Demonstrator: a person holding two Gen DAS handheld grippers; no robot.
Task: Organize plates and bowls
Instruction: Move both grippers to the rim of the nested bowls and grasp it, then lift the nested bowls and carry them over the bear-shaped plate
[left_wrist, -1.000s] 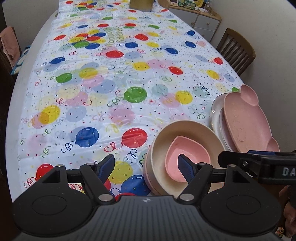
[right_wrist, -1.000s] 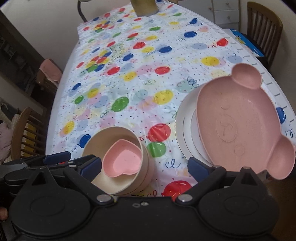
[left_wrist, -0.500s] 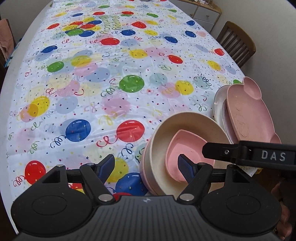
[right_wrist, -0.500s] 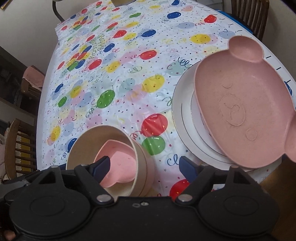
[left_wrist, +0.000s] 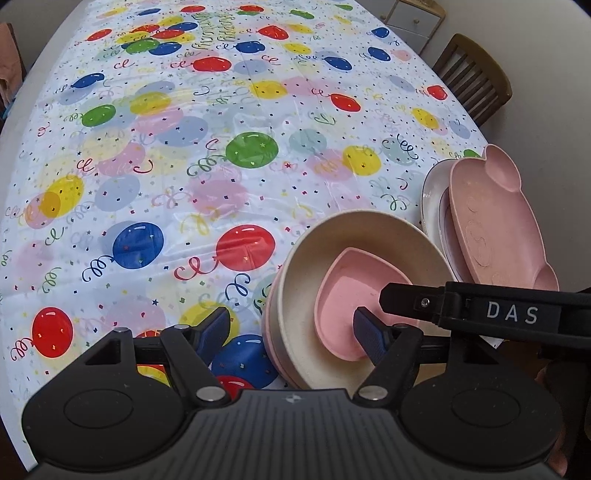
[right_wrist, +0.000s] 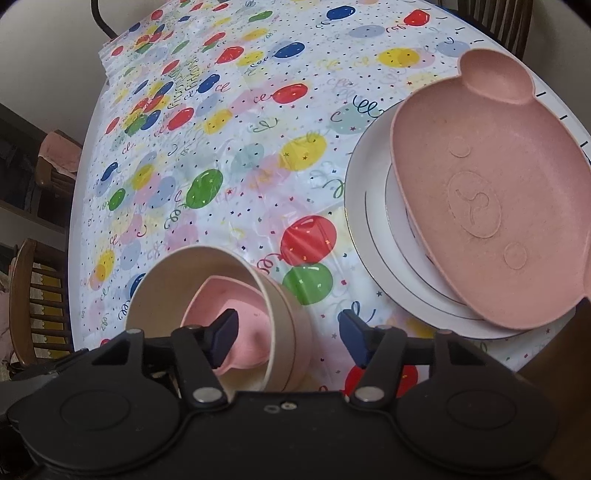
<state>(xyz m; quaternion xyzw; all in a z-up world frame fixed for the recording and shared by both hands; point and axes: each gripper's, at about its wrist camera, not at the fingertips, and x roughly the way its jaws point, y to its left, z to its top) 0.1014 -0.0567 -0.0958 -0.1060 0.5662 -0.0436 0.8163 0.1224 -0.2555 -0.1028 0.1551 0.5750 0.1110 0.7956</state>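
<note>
pink heart bowl nested in beige bowl, table's near edge | left gripper spread, empty | right gripper spread, empty

One pink heart-shaped bowl is sitting inside one beige bowl, and at least one more pink bowl is showing beneath; the exact stack count cannot be told. One pink bear-shaped plate is lying on two white plates, while two wooden chairs are standing beside the tabletop

"DAS" in white letters on black arm of right tongs; tablecloth script unreadable.
</note>
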